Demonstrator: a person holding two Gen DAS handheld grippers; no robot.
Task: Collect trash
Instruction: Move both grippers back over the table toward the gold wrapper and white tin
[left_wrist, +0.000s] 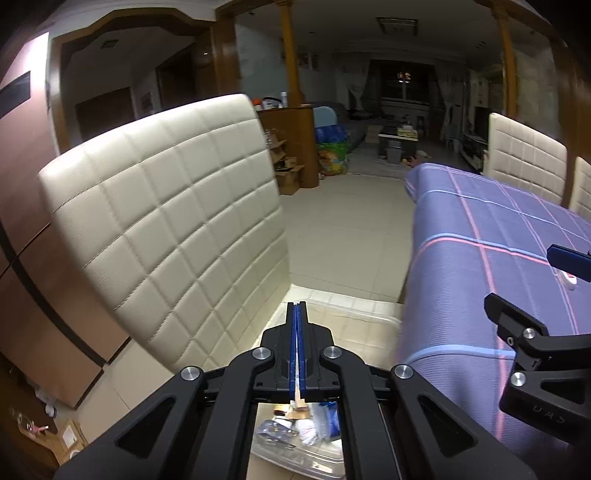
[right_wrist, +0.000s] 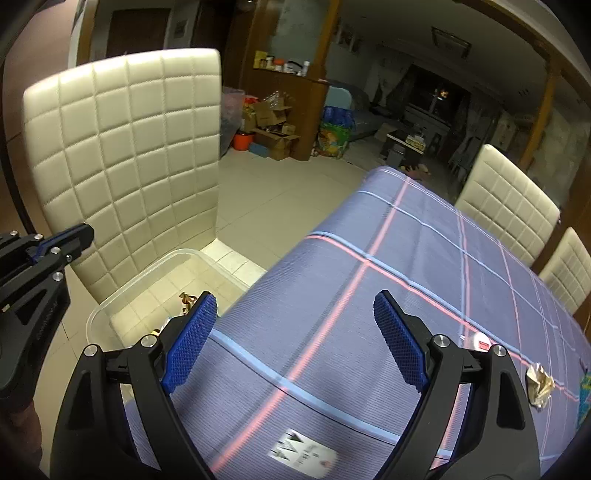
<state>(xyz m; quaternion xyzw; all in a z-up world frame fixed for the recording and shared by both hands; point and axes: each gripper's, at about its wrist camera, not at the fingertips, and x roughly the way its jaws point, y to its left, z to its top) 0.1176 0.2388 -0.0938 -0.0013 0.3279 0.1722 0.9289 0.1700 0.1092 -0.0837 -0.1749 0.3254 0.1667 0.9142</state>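
Two claws, left claw (left_wrist: 297, 314) together, right claw (right_wrist: 295, 332) apart, crumpled wrapper (right_wrist: 538, 384) (right view only)

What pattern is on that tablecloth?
The tablecloth is purple-blue with pink and light-blue check lines, clearest in the right wrist view.

A clear bin (right_wrist: 110, 306) is positioned on the seat of a padded chair (right_wrist: 125, 147), directly to the left of the cloth-covered table (right_wrist: 369, 295), and scraps of trash (left_wrist: 291, 424) are contained in it. A crumpled wrapper (right_wrist: 539, 384) and a flat packet (right_wrist: 303, 454) are located on the table, the wrapper toward its right side and the packet at its near edge. Two further chairs (right_wrist: 506, 199) are placed along the far right side of the table.
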